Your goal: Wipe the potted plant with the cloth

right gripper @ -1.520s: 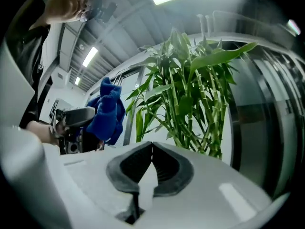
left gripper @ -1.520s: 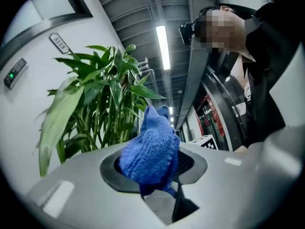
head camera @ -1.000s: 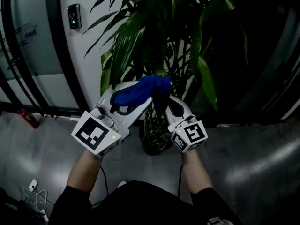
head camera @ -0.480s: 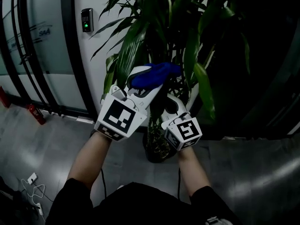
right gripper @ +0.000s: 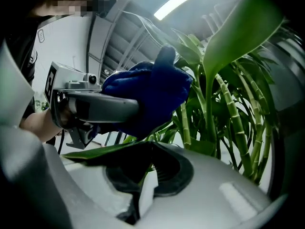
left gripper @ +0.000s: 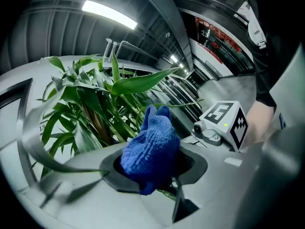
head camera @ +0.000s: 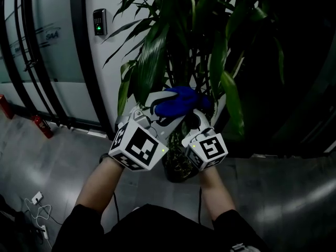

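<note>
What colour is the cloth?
Blue. The cloth shows best in the left gripper view.

Cloth held in L gripper, before plant; leaf apparently clamped in R gripper, just right; pot beneath.

Blue cloth, green plant (pale-ringed stems)

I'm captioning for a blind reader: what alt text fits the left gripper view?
The left claw grips a bunched blue knitted cloth, held beside the long green leaves and cane stems of a potted plant. A ceiling strip light glows above.
</note>
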`<state>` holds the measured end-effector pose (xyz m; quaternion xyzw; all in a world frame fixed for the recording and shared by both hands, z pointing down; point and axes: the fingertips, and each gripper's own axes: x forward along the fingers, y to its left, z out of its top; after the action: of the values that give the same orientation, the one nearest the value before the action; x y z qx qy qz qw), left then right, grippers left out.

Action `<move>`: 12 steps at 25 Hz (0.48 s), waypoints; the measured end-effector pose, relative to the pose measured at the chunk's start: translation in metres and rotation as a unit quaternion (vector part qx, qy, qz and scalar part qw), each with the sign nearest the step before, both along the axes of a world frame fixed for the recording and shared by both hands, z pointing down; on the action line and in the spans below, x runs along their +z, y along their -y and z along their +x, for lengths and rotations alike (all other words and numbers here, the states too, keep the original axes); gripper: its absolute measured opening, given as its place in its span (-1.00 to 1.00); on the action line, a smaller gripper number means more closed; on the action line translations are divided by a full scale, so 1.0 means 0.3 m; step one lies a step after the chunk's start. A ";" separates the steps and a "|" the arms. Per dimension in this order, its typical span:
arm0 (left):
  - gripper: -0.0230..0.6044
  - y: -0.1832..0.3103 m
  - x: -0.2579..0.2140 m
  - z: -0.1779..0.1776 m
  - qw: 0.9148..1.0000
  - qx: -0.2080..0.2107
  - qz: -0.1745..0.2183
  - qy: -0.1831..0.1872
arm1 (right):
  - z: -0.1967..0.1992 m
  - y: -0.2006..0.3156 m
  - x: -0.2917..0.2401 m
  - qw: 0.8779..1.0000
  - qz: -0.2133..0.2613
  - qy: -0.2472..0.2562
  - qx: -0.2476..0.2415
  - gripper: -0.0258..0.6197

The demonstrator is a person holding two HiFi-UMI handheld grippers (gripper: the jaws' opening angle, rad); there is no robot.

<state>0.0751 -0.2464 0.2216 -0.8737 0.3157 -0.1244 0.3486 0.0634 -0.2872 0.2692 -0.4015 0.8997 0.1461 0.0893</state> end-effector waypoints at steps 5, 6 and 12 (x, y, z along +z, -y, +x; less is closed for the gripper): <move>-0.43 0.007 0.028 -0.018 1.000 -0.014 -0.004 0.004 | -0.010 0.002 0.013 1.000 0.000 0.000 -0.015 -0.91; -0.43 0.011 0.033 -0.024 1.000 -0.014 -0.008 0.001 | -0.019 0.003 0.018 1.000 -0.001 -0.004 -0.016 -0.91; -0.43 -0.012 0.076 -0.036 1.000 -0.006 -0.020 0.008 | -0.030 0.004 0.060 1.000 -0.013 -0.013 -0.015 -0.91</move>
<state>0.0642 -0.2428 0.2443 -0.8776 0.3157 -0.1393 0.3327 0.0543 -0.2883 0.2871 -0.3869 0.9086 0.1383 0.0749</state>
